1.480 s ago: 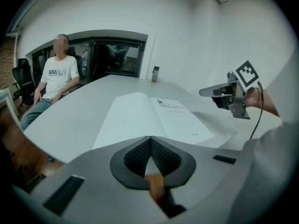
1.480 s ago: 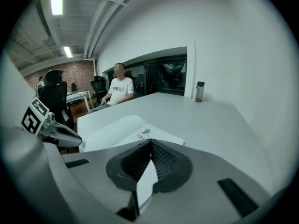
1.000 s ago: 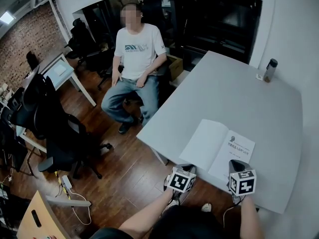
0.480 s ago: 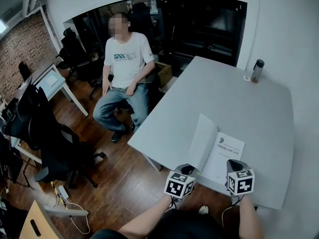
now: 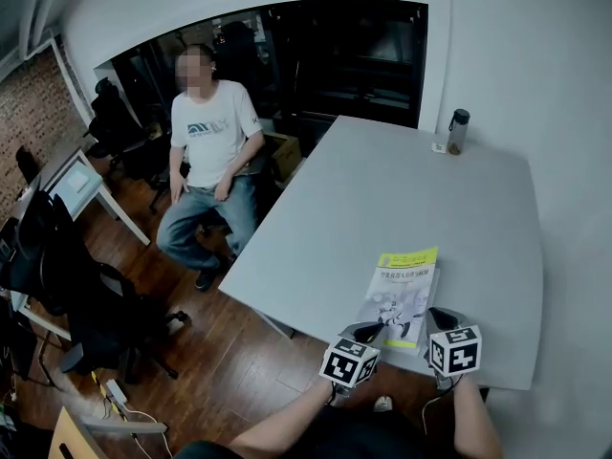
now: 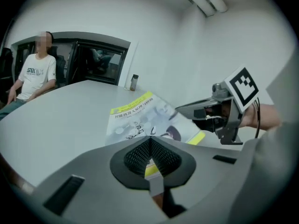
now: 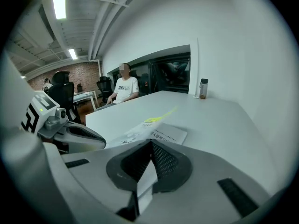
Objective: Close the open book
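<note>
The book (image 5: pixel 402 290) lies near the front edge of the grey table (image 5: pixel 430 189). Its cover, with a yellow band at the top, is folded over the white pages and still tilts a little above them (image 7: pixel 163 132). My left gripper (image 5: pixel 368 331) is shut on the cover's near edge; a yellow strip of that cover shows between its pads (image 6: pixel 150 160). My right gripper (image 5: pixel 438 316) is shut on a white page edge at the book's near right side (image 7: pixel 150 164). The two grippers sit close together, the left one just left of the right.
A dark bottle (image 5: pixel 458 131) stands at the table's far right corner. A person (image 5: pixel 206 151) sits on a chair beyond the table's left edge. Black office chairs (image 5: pixel 67 275) and a desk stand on the wood floor at the left.
The left cover, flat on the table a second ago, has swung up and over to the right onto the pages. My left gripper moved right and up with it.
</note>
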A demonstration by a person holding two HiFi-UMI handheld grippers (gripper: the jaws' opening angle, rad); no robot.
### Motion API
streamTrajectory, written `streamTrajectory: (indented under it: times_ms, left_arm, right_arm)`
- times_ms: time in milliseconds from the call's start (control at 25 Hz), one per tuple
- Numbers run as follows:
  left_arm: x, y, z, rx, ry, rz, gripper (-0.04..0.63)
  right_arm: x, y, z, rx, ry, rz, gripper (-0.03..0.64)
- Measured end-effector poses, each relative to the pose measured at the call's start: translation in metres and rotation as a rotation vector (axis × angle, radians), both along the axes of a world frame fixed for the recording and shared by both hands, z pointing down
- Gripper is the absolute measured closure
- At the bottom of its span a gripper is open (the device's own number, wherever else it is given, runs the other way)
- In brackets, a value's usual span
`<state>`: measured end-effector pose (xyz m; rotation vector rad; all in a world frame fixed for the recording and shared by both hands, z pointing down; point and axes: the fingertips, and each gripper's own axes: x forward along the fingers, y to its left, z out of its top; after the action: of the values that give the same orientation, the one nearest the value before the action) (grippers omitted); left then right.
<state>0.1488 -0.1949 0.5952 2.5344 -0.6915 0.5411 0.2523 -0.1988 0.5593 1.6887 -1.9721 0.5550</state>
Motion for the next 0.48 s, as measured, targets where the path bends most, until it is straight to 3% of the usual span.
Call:
streamTrajectory:
  times_ms: [360, 480]
  left_arm:
    - [0.022, 0.007, 0.017, -0.028, -0.065, 0.001, 0.591]
    - [0.021, 0.004, 0.010, -0.014, -0.070, -0.021, 0.591]
  right_arm:
    - [0.022, 0.018, 0.019, -0.041, -0.029, 0.009, 0.614]
    - [0.022, 0.018, 0.016, -0.015, -0.058, -0.010, 0.612]
